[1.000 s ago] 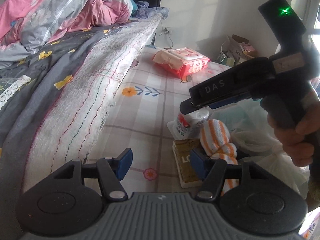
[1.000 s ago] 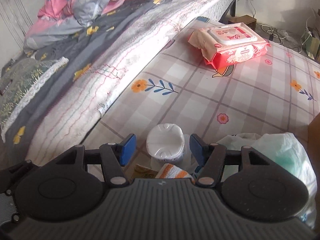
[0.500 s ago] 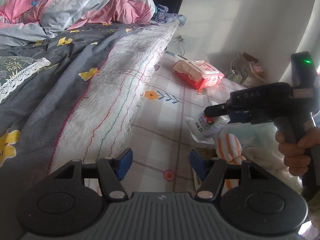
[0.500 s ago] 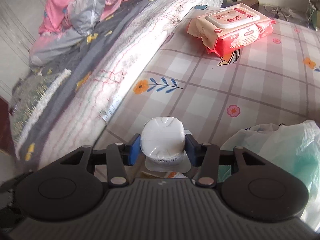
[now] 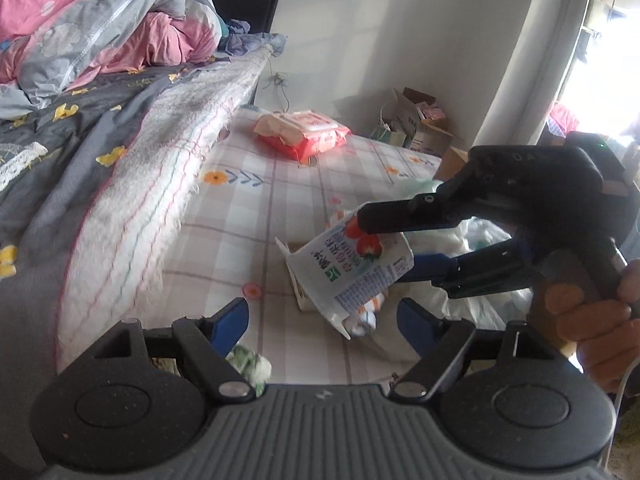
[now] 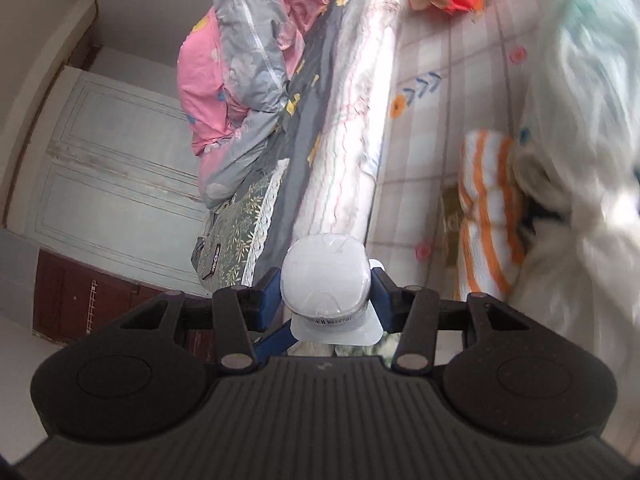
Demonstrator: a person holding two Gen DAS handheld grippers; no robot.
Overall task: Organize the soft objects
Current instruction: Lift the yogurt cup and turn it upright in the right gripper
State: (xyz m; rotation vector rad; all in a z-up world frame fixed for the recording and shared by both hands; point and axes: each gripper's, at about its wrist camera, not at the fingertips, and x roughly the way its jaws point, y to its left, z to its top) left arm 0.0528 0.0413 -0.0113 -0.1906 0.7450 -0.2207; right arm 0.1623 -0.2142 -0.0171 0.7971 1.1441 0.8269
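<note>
Yogurt cup (image 5: 352,268) with strawberries printed on it was pinched between the blue pads of the right gripper (image 5: 394,242), tipped on its side and held up off the checked floral sheet (image 5: 240,216); in the right wrist view the same cup's white bottom (image 6: 325,276) was seen squeezed tight between the pads, which had just been closing in on it, and that whole view was rolled over and blurred. The person's hand (image 5: 592,316) was wrapped round the right gripper's handle at the right edge. The left gripper (image 5: 322,322) was spread wide with nothing clamped, its jaws having just been opening; a crumpled green-and-white soft thing (image 5: 250,364) was seen just under its left pad, though whether it was being touched couldn't be told. An orange-and-white striped soft item (image 6: 486,208) was lying on the sheet just beside a pale plastic bag (image 6: 584,184). A red pack of wet wipes (image 5: 304,134) was lying well apart, further back on the sheet. A grey flowered bedspread (image 5: 80,148) was alongside, with a pink and grey quilt (image 5: 104,28) bunched up on it.
</note>
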